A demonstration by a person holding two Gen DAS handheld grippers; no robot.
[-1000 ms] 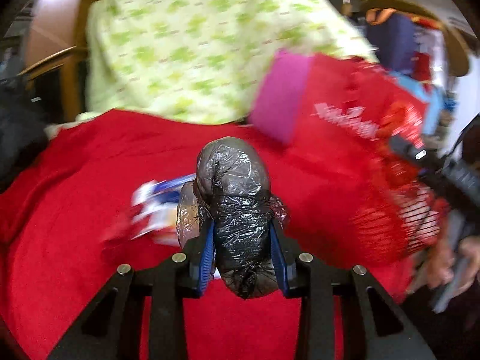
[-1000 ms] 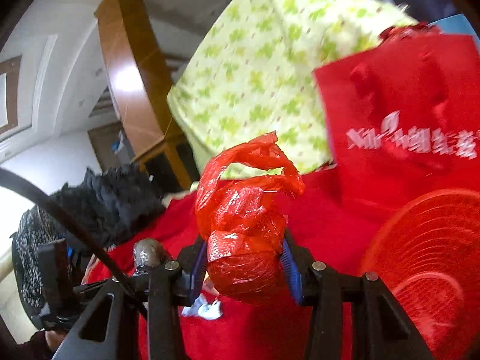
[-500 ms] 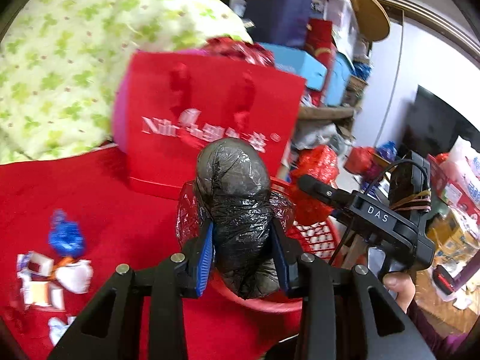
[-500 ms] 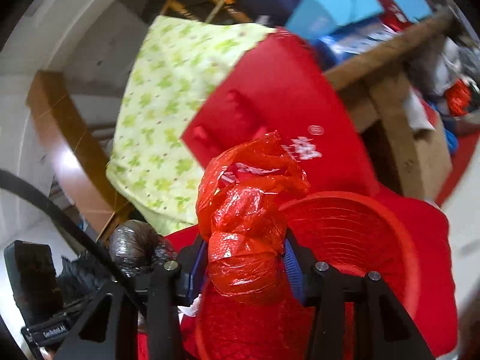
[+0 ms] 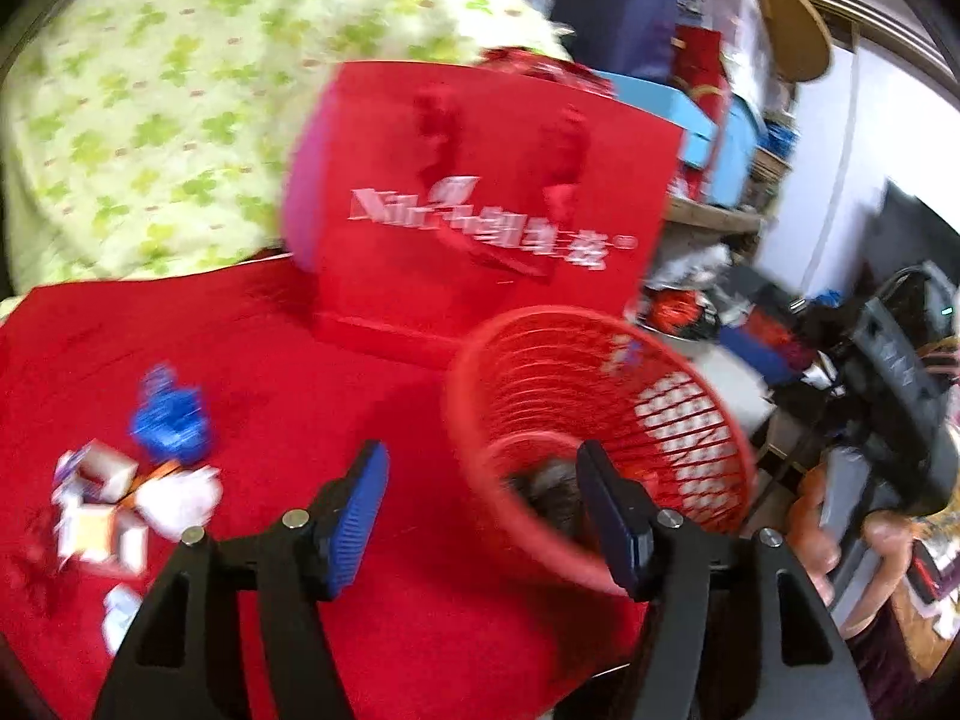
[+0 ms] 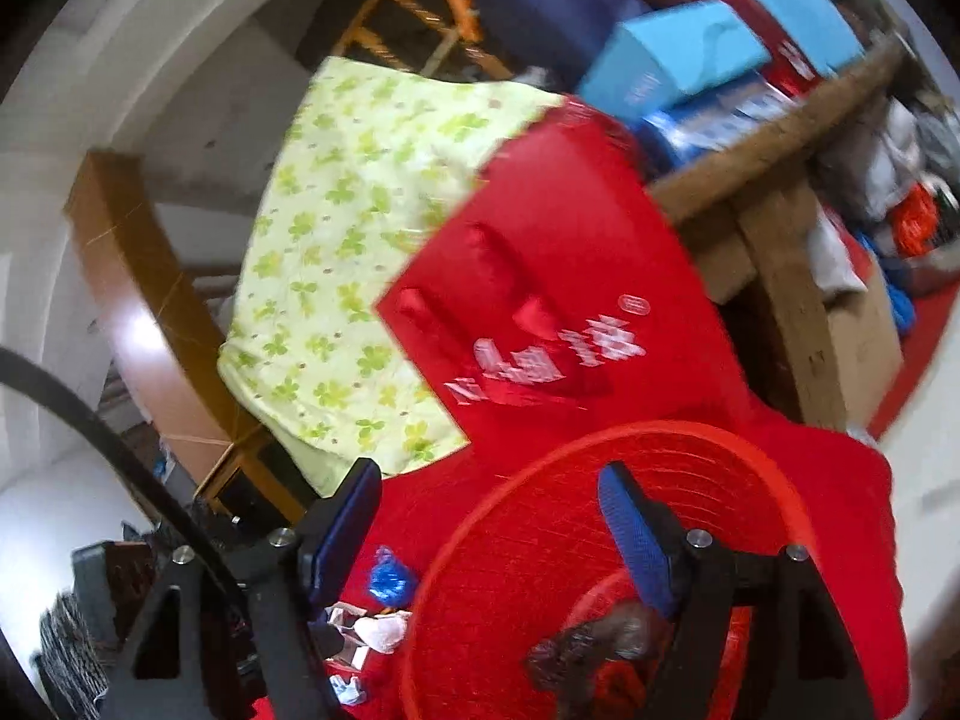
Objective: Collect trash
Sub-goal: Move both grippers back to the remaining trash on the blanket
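Observation:
A red mesh basket [image 5: 708, 420] stands on the red cloth [image 5: 270, 360]; it also shows in the right wrist view [image 6: 540, 540]. A black plastic bag wad [image 6: 588, 648] lies inside it, with a red wad [image 6: 618, 684] beside it; the black wad also shows in the left wrist view [image 5: 549, 486]. My left gripper [image 5: 483, 516] is open and empty at the basket's near rim. My right gripper [image 6: 489, 534] is open and empty above the basket. A blue wrapper [image 5: 171, 420] and white scraps [image 5: 108, 510] lie on the cloth at left.
A red paper gift bag [image 5: 480, 210] stands behind the basket. A green-patterned cushion [image 5: 180, 120] leans behind it. A wooden shelf [image 6: 780, 138] with blue boxes is at the right. The right gripper's body and hand [image 5: 888, 450] are beside the basket.
Both grippers opened. The black wad left my left gripper and the red wad left my right gripper; both now lie in the basket.

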